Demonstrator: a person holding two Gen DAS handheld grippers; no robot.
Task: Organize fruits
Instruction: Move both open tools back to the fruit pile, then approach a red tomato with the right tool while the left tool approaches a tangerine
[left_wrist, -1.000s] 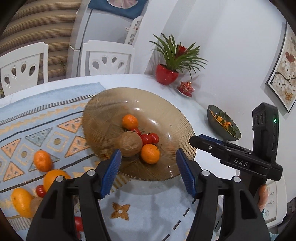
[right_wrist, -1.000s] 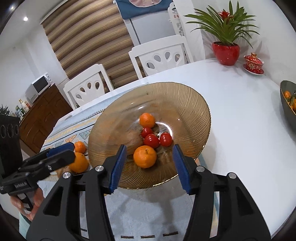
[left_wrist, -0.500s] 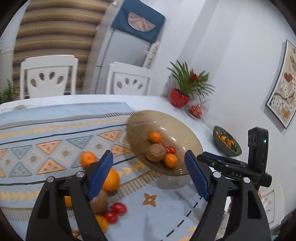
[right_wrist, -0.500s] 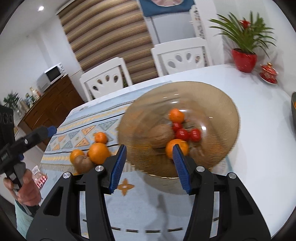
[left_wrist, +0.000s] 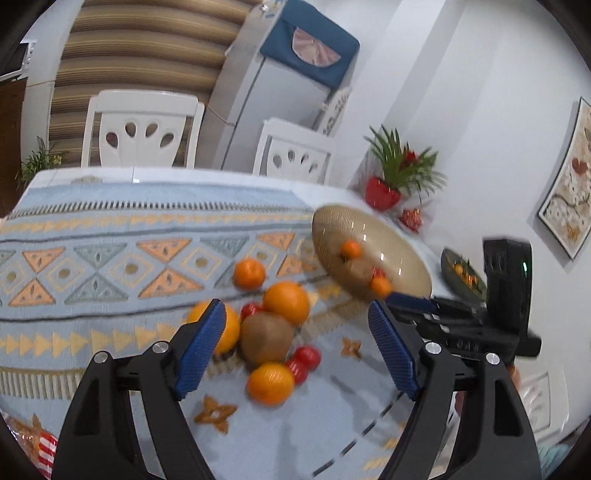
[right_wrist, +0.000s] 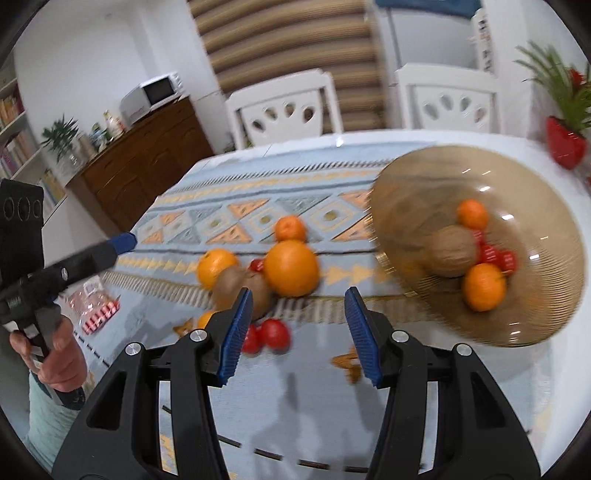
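Both grippers hung spread apart and empty: left gripper (left_wrist: 295, 350), right gripper (right_wrist: 297, 332). Loose fruit pile (right_wrist: 258, 273) sat on the cloth-covered tabletop (right_wrist: 369, 406) beside the bowl (right_wrist: 535, 295). Best to pick the outermost tomato (right_wrist: 273, 332) first, squeezing gently.

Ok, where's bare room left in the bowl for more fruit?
The bowl is bare along its far wall and left side. Its middle is crowded: a kiwi, two oranges and tomatoes cluster there. Both claws are open and empty.
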